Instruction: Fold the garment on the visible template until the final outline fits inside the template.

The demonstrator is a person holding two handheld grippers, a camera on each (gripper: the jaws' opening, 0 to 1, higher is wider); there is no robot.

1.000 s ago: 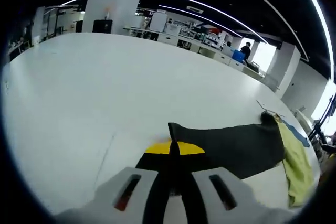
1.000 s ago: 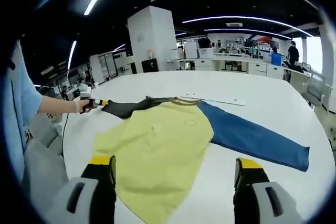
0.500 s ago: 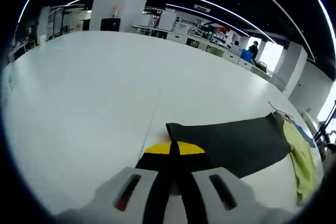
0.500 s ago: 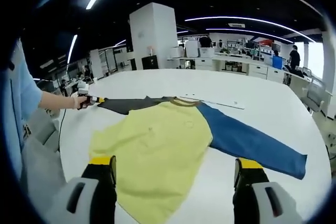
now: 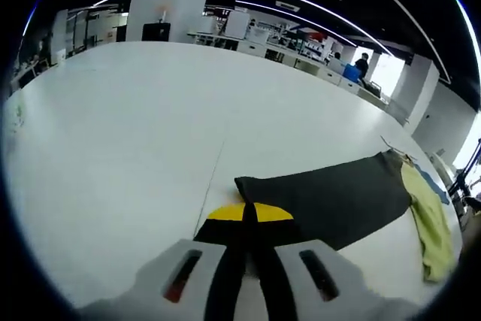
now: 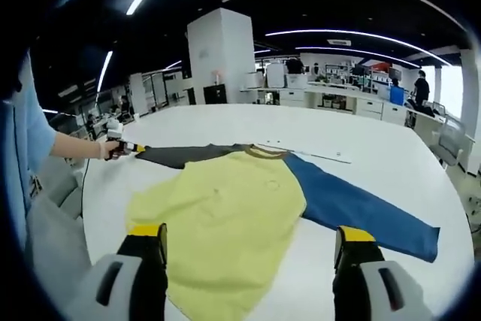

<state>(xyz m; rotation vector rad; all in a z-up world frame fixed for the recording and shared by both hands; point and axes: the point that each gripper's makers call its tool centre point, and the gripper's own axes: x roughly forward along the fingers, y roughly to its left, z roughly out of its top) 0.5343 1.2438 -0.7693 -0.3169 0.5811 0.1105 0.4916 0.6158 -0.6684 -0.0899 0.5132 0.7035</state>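
1. On the white table (image 5: 135, 125), left gripper view: the left tongs (image 5: 249, 219) have their yellow-tipped jaws pressed together, pinching the cuff end of the shirt's black sleeve (image 5: 331, 201). The sleeve runs flat from the jaws toward the right, where it meets the yellow body (image 5: 430, 223) of the shirt. A thin line (image 5: 210, 186) on the tabletop runs up from just left of the jaws.
2. In the right gripper view: the right tongs (image 6: 248, 242) stand wide apart, jaws holding nothing, hovering over the near hem of the yellow shirt (image 6: 218, 216).
3. Same view: the shirt lies spread flat on the table, collar away from the camera, blue sleeve (image 6: 361, 212) stretched right, black sleeve (image 6: 180, 154) stretched left.
4. Same view: far left, a hand (image 6: 105, 146) holds the other tongs at the black cuff; the pinch itself is too small to judge here.
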